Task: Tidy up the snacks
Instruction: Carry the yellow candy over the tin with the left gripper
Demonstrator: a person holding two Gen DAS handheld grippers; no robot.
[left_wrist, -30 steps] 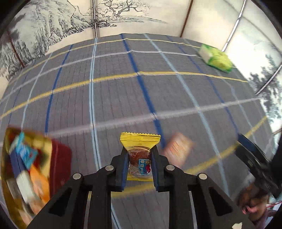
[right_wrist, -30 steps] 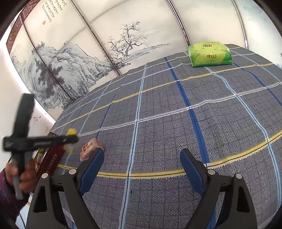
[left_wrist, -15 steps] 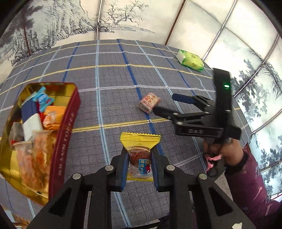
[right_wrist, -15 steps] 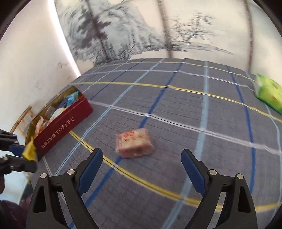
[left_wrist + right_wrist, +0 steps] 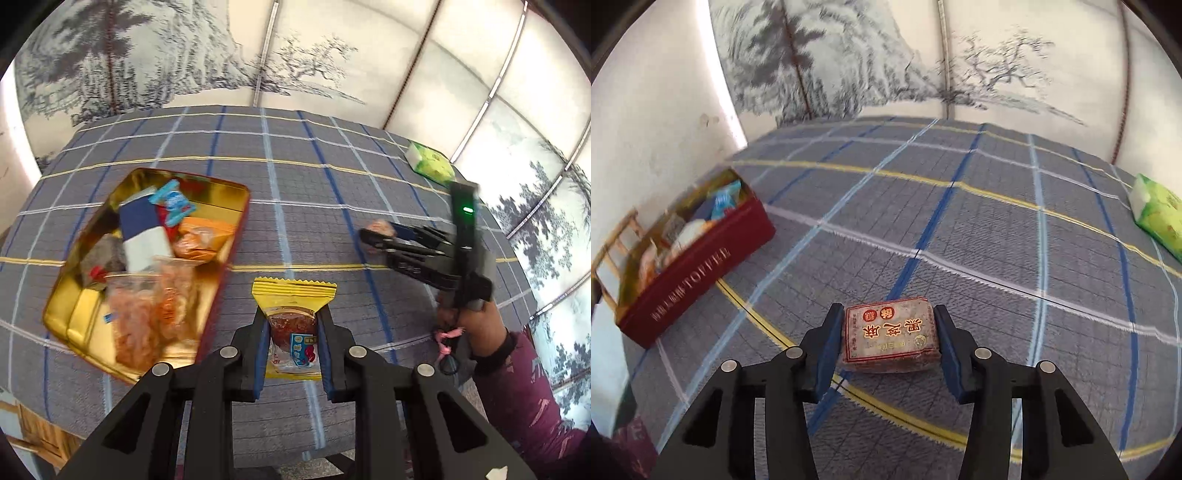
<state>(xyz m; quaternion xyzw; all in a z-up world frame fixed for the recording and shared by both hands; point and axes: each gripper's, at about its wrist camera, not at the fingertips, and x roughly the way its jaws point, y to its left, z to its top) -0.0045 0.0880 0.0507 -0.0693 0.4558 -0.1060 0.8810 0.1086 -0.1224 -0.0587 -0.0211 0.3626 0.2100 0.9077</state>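
Snacks in play: two, one per hand-held gripper. Left hand-held gripper (image 5: 293, 341) — jaws narrow, clamped on a yellow-edged snack packet (image 5: 293, 325) whose crimped top stands clear above the fingertips; packet's long axis runs along the fingers, pointing away from the camera. It is carried above the plaid surface (image 5: 314, 192), not resting on it.

Right hand-held gripper (image 5: 886, 343) — jaws have just been closing and now bracket a small brown wrapped block (image 5: 891, 338) with red and gold print. Block lies flat on the surface, its long side spanning the gap from pad to pad. Blue pads (image 5: 827, 343) sit right at its two short ends; whether they already press on it I cannot tell. From the left wrist view the same tool shows at the right, blurred, tips at a pinkish lump.

Outward: open red toffee tin (image 5: 236, 236) with gold interior, already loaded with assorted wrapped snacks. Key relation — the tin lies ahead and to the left of the left-hand packet, its near right wall just beside the packet's top edge in that view. From the right hand-held gripper the tin (image 5: 701, 266) is well apart, off to the left. Left hand is plainly the nearer one.

Judgement: left packet likely goes in first, with a short swing leftward over the rim.

Far right edge of the surface: green tissue pack (image 5: 1160, 218), uninvolved.
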